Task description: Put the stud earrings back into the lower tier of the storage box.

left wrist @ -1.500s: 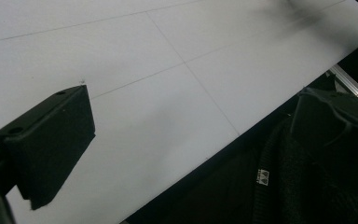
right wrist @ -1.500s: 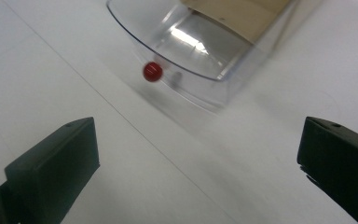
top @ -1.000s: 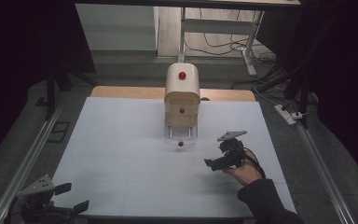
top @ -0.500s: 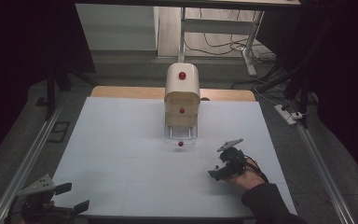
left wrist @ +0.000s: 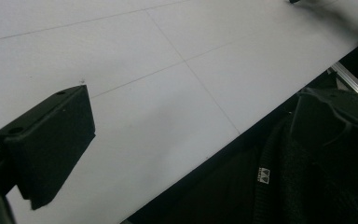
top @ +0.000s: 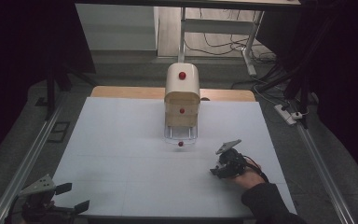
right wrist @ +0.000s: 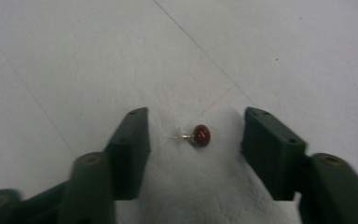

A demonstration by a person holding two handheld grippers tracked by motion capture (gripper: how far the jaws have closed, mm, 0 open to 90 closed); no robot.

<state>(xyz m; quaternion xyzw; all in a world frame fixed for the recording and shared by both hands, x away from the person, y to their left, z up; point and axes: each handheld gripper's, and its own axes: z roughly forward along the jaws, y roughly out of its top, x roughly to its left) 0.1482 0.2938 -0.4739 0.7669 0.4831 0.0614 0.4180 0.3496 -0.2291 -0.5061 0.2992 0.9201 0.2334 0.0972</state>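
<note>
A tiny red bead on a short metal pin lies on the white table, between the open jaws of my right gripper, untouched by either jaw. In the high view my right gripper rests low on the table's right front area, held by a hand in a dark sleeve. A cream mini drawer chest with red knobs stands at the table's middle back; its clear bottom drawer is pulled out. My left gripper stands open at the front left corner, and in its own view nothing sits between the jaws.
The white table has thin grid lines. Its front edge runs close past the left gripper, with dark clothing below it. Metal rails flank the table. A power strip lies on the floor at right.
My right gripper has come back from near the drawer toward the front edge and dropped low onto the table. The left gripper has stayed put.
</note>
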